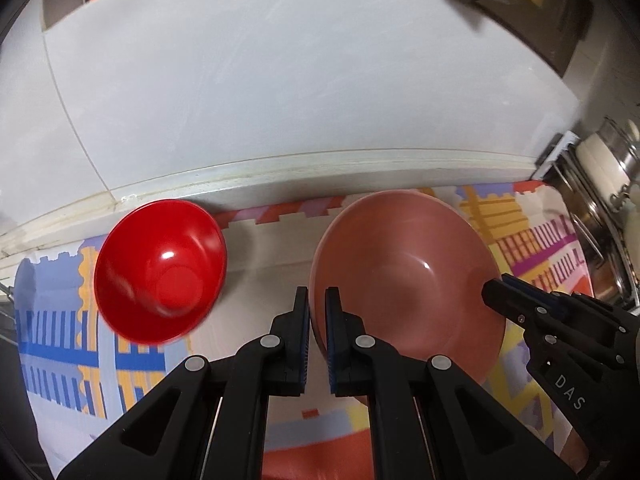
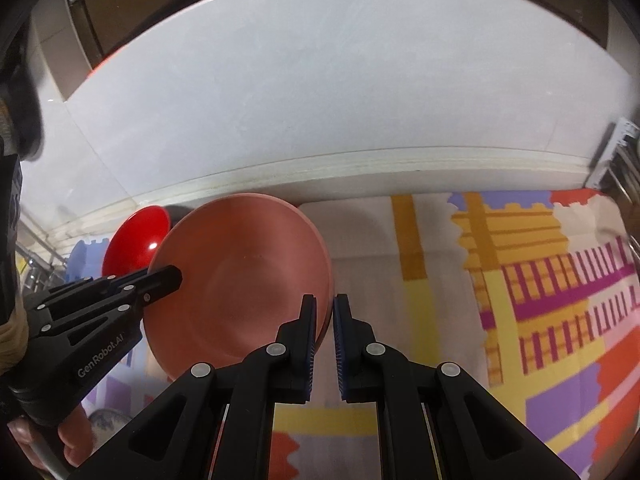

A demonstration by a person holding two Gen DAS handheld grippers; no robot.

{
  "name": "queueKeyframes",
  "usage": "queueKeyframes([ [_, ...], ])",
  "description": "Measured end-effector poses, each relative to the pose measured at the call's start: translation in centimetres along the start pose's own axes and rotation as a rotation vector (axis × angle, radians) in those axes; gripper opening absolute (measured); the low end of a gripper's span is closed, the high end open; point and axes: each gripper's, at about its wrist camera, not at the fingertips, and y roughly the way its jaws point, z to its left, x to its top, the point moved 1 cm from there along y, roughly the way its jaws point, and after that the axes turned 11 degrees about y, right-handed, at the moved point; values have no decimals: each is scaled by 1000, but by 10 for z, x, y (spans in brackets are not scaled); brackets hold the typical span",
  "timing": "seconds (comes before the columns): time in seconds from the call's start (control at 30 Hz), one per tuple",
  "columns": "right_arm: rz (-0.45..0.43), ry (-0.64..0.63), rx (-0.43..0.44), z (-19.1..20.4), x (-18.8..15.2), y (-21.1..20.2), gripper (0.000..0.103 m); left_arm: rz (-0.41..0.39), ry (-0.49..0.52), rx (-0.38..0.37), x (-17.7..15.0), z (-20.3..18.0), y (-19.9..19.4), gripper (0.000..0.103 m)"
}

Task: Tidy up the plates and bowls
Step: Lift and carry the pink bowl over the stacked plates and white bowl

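A large pink bowl (image 1: 404, 292) is held tilted above a patterned mat (image 1: 532, 236). My left gripper (image 1: 317, 300) is shut on the bowl's left rim. My right gripper (image 2: 325, 308) is shut on its right rim, and shows in the left wrist view (image 1: 500, 292) at the bowl's right edge. The pink bowl fills the left centre of the right wrist view (image 2: 240, 280), where the left gripper (image 2: 168, 278) clamps its far rim. A small glossy red bowl (image 1: 160, 272) lies tilted on the mat by the wall, left of the pink bowl, partly hidden in the right wrist view (image 2: 136, 236).
A white tiled wall with a raised ledge (image 1: 320, 168) runs behind the mat. Metal pots and a rack (image 1: 604, 184) stand at the far right. The mat (image 2: 520, 280) stretches right of the pink bowl. A patterned dish (image 2: 108, 420) peeks out at lower left.
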Motion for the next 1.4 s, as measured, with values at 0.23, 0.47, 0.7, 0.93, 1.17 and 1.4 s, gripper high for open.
queueKeyframes([
  [0.23,-25,21,-16,-12,-19,-37,10,-27,27,-27,-9,-25,-21,9],
  [0.47,-73,41,-51,-21,-38,-75,10,-43,65,-69,-26,-49,-44,9],
  [0.7,-103,39,-94,-29,-57,-107,10,-45,87,-105,-41,-68,-57,10],
  [0.93,-129,44,-122,-36,-76,-133,10,-34,119,-140,-59,-87,-69,11],
  [1.17,-123,52,-140,-46,-96,-146,10,-17,138,-165,-77,-99,-76,11],
  [1.4,-99,70,-144,-55,-114,-148,10,17,146,-176,-92,-107,-72,11],
])
